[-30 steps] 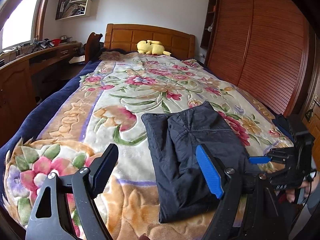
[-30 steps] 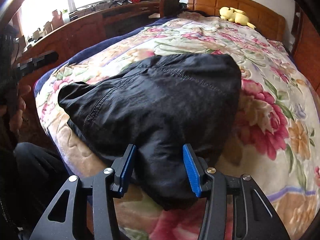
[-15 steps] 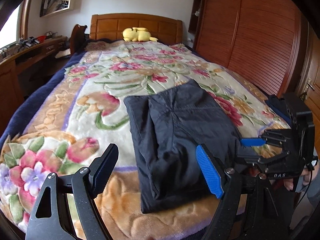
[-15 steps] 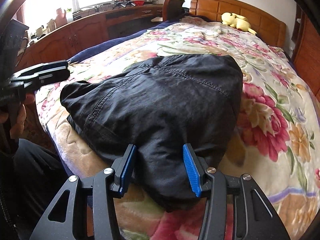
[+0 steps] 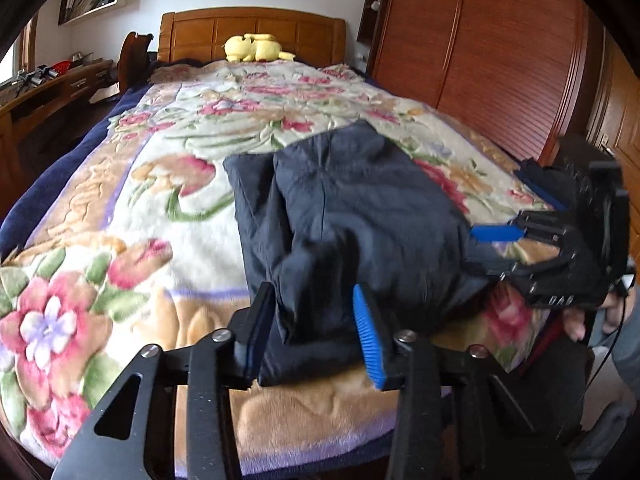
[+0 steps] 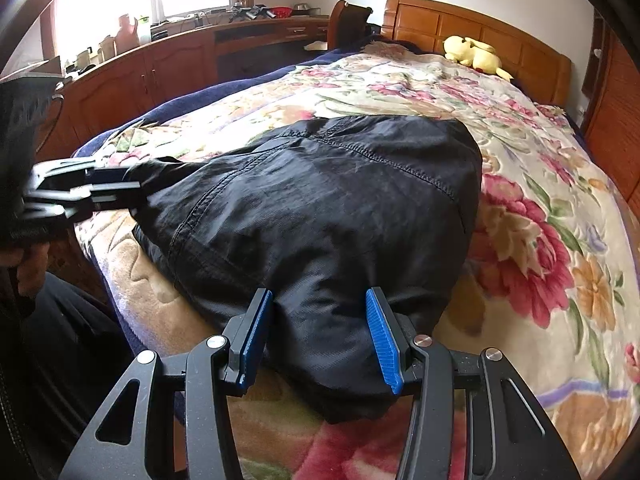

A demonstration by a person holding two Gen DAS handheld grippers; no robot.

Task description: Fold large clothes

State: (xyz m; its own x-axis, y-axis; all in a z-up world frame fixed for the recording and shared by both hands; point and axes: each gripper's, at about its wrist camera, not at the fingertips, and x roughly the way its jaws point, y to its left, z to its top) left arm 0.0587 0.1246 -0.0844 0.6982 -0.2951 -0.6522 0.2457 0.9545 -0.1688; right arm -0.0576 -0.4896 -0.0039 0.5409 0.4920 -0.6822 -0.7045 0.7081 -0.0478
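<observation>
A dark folded garment lies on the floral blanket at the foot of the bed; it also shows in the right wrist view. My left gripper has its blue-padded jaws around the garment's near end, partly closed on a thick bunch of cloth. My right gripper straddles the garment's other near corner in the same way. Each gripper shows in the other's view: the right one at the right, the left one at the left, both at the cloth's edge.
A yellow plush toy lies by the wooden headboard. A wooden wardrobe stands along the right of the bed. A wooden desk with clutter runs along the left under the window. The blanket's front edge drops off just before me.
My left gripper has moved right and forward onto the garment's near end, and its jaws have narrowed around the cloth. The right gripper has stayed on its corner.
</observation>
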